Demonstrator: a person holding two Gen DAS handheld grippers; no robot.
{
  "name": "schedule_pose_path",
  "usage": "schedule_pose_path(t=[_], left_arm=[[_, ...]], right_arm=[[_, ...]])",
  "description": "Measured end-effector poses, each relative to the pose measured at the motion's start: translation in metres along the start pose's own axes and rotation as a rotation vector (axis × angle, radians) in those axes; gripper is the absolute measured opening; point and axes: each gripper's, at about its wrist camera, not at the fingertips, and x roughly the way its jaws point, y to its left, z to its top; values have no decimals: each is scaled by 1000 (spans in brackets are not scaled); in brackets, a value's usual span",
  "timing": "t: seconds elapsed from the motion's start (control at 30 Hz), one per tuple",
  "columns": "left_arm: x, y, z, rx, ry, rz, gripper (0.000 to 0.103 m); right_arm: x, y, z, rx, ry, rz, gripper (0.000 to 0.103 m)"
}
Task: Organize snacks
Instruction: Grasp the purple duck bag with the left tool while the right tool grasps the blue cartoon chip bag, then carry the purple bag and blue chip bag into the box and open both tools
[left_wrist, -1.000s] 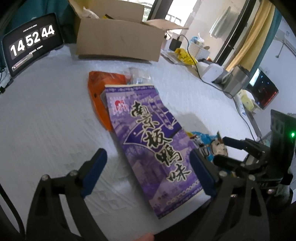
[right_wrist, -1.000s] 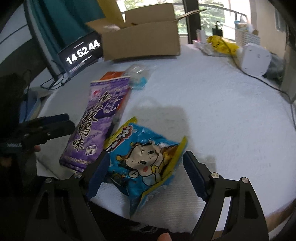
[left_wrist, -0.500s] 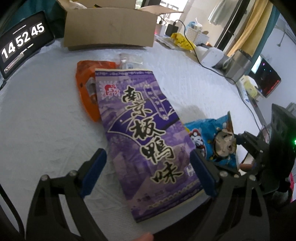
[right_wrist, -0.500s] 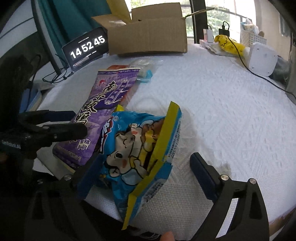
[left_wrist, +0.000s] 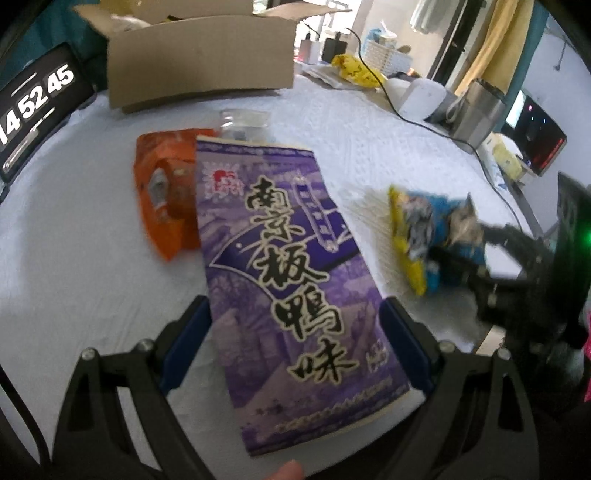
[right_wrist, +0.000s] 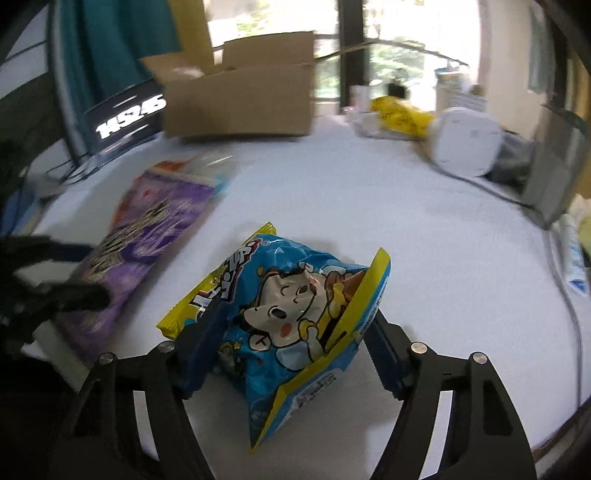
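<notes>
left wrist view: cardboard box (left_wrist: 201, 70) open, contents unclear.

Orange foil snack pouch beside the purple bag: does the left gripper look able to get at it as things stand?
Probably not directly. The left gripper straddles the long purple snack bag, which overlaps the orange foil snack pouch's right edge. It would have to shift sideways off the bag first.

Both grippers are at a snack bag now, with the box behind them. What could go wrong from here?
1. The right gripper is closing on the puffy blue bag; it might crush the snacks.
2. The purple bag overlaps the orange bag, so lifting it with the left gripper could drag that along.
3. The purple bag overhangs the table edge and may slip off.
</notes>
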Motion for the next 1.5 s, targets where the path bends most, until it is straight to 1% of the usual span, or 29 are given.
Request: schedule_pose_path(t=[0.07,0.1,0.13,0.2,0.23,0.3,0.33,0.37,0.43,0.47,0.5,0.53,0.57,0.6,0.63,0.7,0.73,0.87,1.03,1.2,1.5], left_arm=[[5,-2,4,8,1,13,93],[8,-5,6,14,2,22,93],[13,-7,8,23,10,33,93],[26,-10,10,35,57,61,94],[28,-14,11,57,44,77,95],[33,-20,11,97,50,112,95],[35,-23,9,125,46,133,95],[35,-24,9,129,41,129,95],[34,-22,8,136,40,114,93],[33,-22,7,144,38,112,89],[29,-21,7,150,29,110,79],[25,-18,6,151,21,106,64],[23,-17,5,149,18,103,57],[20,-12,4,136,19,91,55],[18,-9,3,132,14,85,52],[11,-4,2,125,-3,80,51],[7,-3,3,129,-11,78,50],[-8,6,6,115,-53,74,49],[-23,22,11,65,-102,68,48],[-43,38,29,40,-183,94,48],[-75,64,56,10,-307,115,46]], right_arm=[[2,-16,4,34,-7,-36,76],[3,-24,6,61,-4,-33,76],[3,-30,7,87,-2,-13,79],[4,-38,7,125,3,39,83],[4,-40,6,143,2,60,86],[7,-41,4,171,14,99,90],[10,-39,3,177,24,115,90],[13,-36,2,177,33,121,90],[16,-26,4,145,30,73,91],[17,-21,3,126,30,46,91],[17,-16,4,118,30,34,90],[17,-16,4,118,29,33,87],[18,-14,5,113,31,35,85],[18,-14,6,106,36,42,79],[18,-13,7,106,40,54,71],[16,-12,12,106,37,60,62],[14,-11,15,98,33,59,60],[6,-6,28,75,8,70,60],[-2,1,50,52,-34,77,60],[-5,9,77,20,-74,80,60],[-2,27,122,-37,-121,110,60]])
